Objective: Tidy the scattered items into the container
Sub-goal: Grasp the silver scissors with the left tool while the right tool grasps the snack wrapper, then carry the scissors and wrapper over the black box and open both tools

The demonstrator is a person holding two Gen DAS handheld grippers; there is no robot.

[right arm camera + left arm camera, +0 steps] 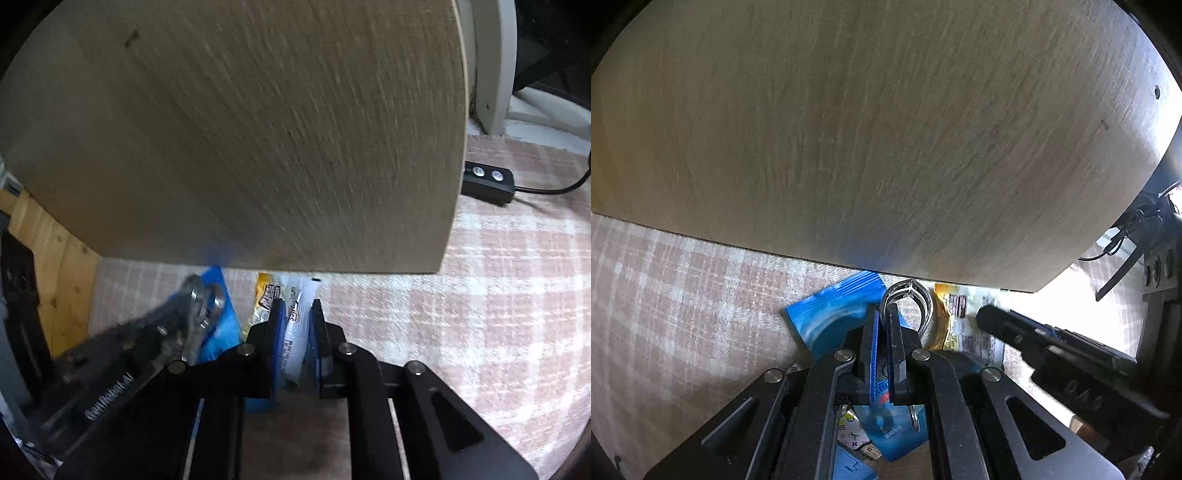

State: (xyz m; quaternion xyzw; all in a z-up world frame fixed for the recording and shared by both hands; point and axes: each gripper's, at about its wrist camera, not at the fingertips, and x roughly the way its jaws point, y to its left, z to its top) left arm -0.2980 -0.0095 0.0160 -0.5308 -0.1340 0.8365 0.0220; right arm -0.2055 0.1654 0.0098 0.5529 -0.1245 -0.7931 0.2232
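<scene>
Your left gripper [884, 314] is clamped on a metal clip [909, 301]; your right gripper [297, 314] pinches what looks like a white sachet [297, 325], above the checked cloth [498, 295].

The left gripper [884, 314] pointed steeply downward, its blue-padded jaws drawn almost together on a silver metal clip [910, 301]. The right gripper [297, 314] was tilted down beside it, jaws nearly closed with the pads pressing a white sachet [297, 325]. In each wrist view the other gripper reached in from the side, close alongside
</scene>
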